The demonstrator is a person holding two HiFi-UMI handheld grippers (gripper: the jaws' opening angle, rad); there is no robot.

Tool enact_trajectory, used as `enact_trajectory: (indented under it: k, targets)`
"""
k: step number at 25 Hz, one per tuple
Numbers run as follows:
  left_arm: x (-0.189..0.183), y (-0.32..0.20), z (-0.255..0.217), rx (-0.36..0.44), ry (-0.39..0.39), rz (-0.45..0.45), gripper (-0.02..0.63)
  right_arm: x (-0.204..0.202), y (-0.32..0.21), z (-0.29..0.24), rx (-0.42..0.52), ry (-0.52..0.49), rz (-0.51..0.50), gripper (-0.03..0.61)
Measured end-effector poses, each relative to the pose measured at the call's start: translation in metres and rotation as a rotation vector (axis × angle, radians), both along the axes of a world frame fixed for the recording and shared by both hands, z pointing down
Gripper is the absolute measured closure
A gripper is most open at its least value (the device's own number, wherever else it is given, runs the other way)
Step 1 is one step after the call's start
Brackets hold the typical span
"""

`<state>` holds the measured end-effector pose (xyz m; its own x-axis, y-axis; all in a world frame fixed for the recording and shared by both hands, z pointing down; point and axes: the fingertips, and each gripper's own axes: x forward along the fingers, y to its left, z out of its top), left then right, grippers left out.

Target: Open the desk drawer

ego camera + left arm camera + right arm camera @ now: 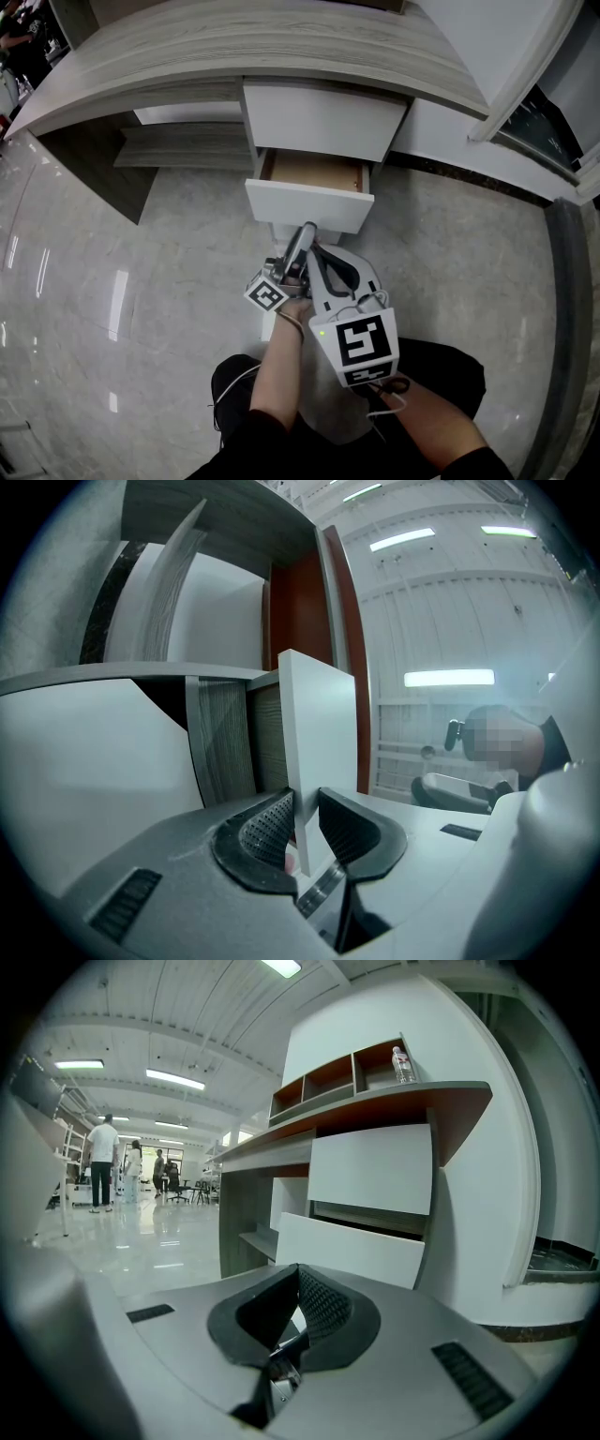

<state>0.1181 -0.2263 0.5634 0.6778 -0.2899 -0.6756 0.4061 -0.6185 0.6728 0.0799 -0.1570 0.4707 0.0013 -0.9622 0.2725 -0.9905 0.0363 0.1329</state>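
The desk's lower white drawer [309, 208] stands pulled out, its wooden inside [314, 173] showing below the closed upper drawer [323, 117]. My left gripper [307, 229] reaches up from below and is shut on the lower edge of the drawer front. In the left gripper view that white panel [319, 724] runs between the ribbed pads [267, 827], where the left gripper [306, 805] clamps it. My right gripper [328, 258] sits just beside it, to the right, shut and empty. In the right gripper view the right gripper [298, 1290] points at the drawer front [352, 1251].
A curved grey wood desktop [234, 47] overhangs the drawers. A low shelf [178, 148] lies left of them under the desk. A bottle [401, 1065] stands on the upper shelving. Glossy marble floor [112, 281] spreads to the left; people [101, 1162] stand far off.
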Motion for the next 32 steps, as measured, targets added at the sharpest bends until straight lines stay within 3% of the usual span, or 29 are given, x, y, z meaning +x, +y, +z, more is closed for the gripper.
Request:
enact_trajectory:
  k: [20, 32]
  targets:
    - [0.002, -0.001, 0.002, 0.002, 0.048, 0.035, 0.52, 0.012, 0.008, 0.005, -0.018, 0.018, 0.019, 0.572]
    - [0.002, -0.003, 0.006, -0.007, 0.007, 0.025, 0.515, 0.01, 0.006, 0.006, -0.02, 0.009, 0.005, 0.572]
